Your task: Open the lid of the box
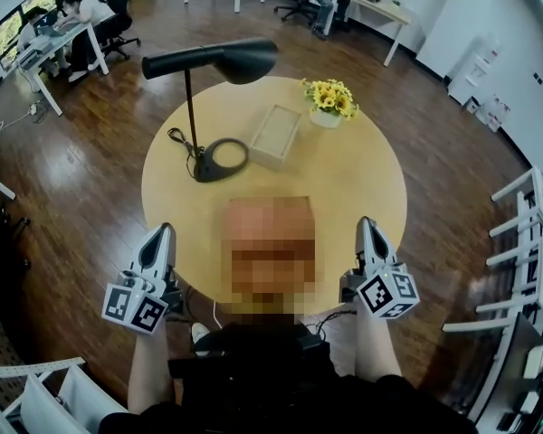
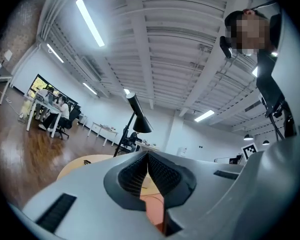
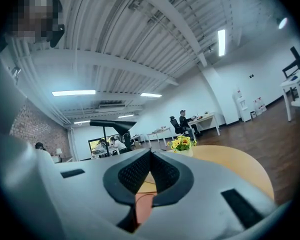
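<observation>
A pale wooden box (image 1: 275,136) with its lid down lies on the far half of the round wooden table (image 1: 362,188). My left gripper (image 1: 164,231) hovers at the table's near left edge, my right gripper (image 1: 367,222) at the near right edge, both far from the box. Each one is shut with nothing between its jaws. In the left gripper view the left gripper (image 2: 148,155) has its ribbed pads pressed together and tilts upward at the ceiling. In the right gripper view the right gripper (image 3: 150,153) is likewise closed. The box is hidden in both gripper views.
A black desk lamp (image 1: 208,66) stands left of the box, its round base (image 1: 221,159) and cord on the tabletop. A pot of yellow flowers (image 1: 328,102) sits to the box's right. Desks with seated people stand at the back; white racks (image 1: 534,233) line the right.
</observation>
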The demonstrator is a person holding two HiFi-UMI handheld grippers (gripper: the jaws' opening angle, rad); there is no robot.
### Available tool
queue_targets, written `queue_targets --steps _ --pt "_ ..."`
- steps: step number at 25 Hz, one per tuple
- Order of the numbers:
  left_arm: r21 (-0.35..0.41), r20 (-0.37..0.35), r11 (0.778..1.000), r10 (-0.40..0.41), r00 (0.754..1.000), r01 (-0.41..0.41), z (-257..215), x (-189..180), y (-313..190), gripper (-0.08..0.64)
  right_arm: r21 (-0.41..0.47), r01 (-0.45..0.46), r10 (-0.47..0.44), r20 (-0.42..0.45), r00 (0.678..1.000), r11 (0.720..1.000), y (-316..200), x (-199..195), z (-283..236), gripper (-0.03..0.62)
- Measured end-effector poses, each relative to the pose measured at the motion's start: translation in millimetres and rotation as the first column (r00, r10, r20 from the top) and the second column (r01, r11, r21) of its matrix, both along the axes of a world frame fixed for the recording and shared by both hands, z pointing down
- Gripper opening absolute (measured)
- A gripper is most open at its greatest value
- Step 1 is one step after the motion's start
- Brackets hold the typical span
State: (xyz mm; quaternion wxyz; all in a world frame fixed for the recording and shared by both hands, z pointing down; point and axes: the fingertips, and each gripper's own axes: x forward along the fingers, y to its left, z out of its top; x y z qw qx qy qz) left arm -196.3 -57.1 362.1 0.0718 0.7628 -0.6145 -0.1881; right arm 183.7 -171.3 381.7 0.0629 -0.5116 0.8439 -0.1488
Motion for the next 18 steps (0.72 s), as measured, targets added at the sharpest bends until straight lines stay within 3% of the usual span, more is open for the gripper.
queue_targets --steps 18 --pt "0.002 -0.028 1.000 -0.030 0.999 0.030 -6 -27 6 0.003 0.005 0.017 -0.017 -0.036 0.999 1.000 -3 -29 8 0.000"
